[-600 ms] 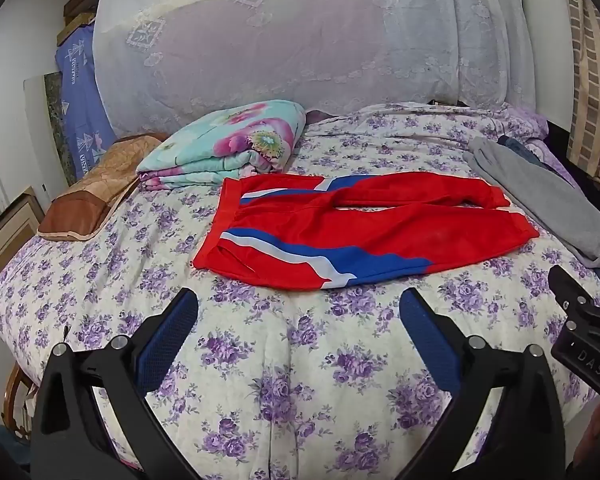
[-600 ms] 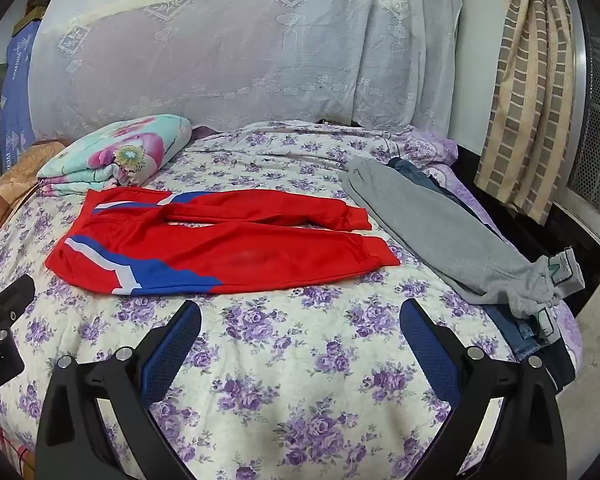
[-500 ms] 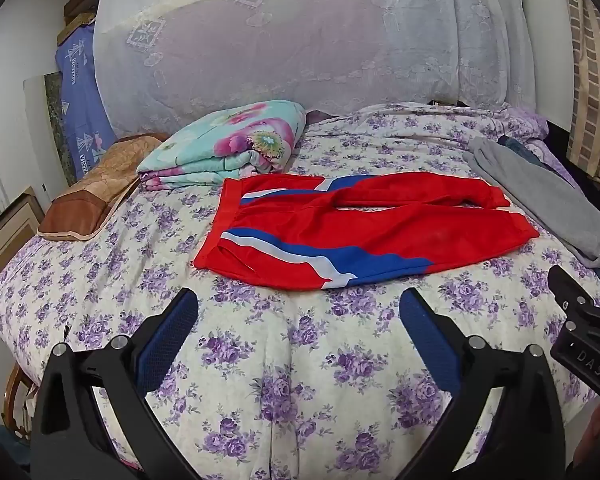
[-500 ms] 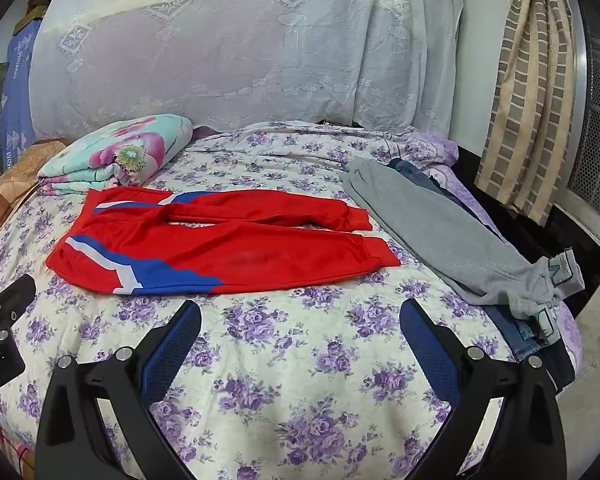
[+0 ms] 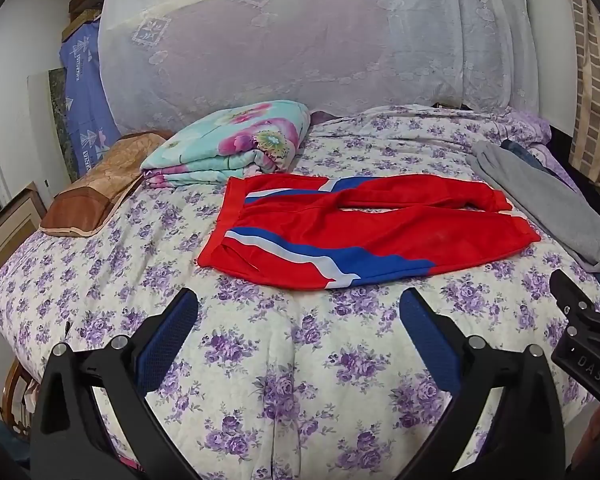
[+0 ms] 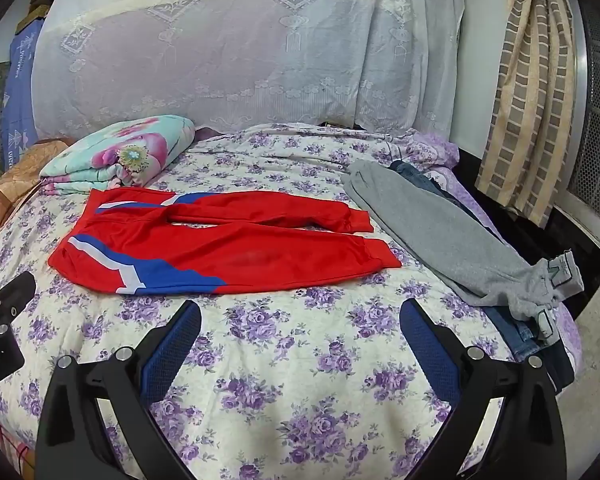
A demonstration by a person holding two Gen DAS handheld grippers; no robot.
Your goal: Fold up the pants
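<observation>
Nothing changed vs half a sec ago: red pants lie flat mid-bed, legs toward 3 o'clock, unfolded. Left tongs and right tongs both wide, empty, hovering at 6 o'clock of pants. Folding not begun, imo.

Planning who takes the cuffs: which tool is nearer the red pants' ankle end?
Right. The right tool hangs open near the red pants toward their cuffs; the left tool hangs open nearer the waistband end. Neither touches them.
</observation>
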